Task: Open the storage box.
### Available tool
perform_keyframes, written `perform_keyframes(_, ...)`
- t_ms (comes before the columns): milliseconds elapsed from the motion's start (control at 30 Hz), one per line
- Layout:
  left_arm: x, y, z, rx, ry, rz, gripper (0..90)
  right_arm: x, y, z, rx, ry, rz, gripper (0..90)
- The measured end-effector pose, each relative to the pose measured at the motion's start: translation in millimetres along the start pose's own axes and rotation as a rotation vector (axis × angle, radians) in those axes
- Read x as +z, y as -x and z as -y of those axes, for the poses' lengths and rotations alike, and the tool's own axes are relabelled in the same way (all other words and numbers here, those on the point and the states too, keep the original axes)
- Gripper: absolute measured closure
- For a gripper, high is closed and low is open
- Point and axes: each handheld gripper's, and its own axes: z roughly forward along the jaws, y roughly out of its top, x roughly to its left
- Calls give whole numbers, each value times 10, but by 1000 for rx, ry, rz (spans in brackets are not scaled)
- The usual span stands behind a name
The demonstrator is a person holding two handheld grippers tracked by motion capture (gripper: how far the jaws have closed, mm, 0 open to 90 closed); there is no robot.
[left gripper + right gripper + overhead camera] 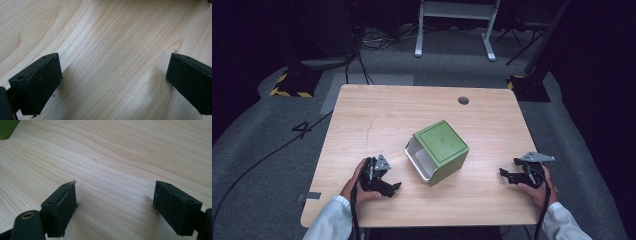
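A green box (442, 150) with a white inside lies on its side in the middle of the wooden table (387, 110), its open mouth facing front-left. To its left, my left gripper (393, 188) rests low on the table, jaws pointing right, open. My right gripper (504, 174) sits to the box's right, jaws pointing left, open. In the left gripper view the two black jaws stand wide apart over bare wood, gripper (113, 82) empty. The right gripper (113, 206) is likewise wide over bare wood, with a corner of the green box (7, 128) at top left.
A round dark hole (463, 100) marks the table's far right area. Beyond the table are a white frame's legs (452, 30), cables on the grey floor, and yellow-black striped bases (292, 85) at both far corners. Bare wood surrounds the box.
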Motion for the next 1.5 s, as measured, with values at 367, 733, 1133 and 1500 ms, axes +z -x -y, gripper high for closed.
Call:
perform_keyframes(367, -54, 55, -95, 21, 2, -12, 195, 1, 2, -1, -2, -1, -3, 183)
perform_keyframes(733, -218, 46, -315, -11, 129, -22, 161, 3, 3, -3, -3, -2, -4, 182)
perform_keyframes(1133, -299, 36, -462, -18, 197, -46, 160, 6, 6, -5, -5, -1, -7, 179)
perform_keyframes(1500, -211, 91, -652, 10, 231, -23, 160, 7, 6, -6, -5, -2, -7, 178)
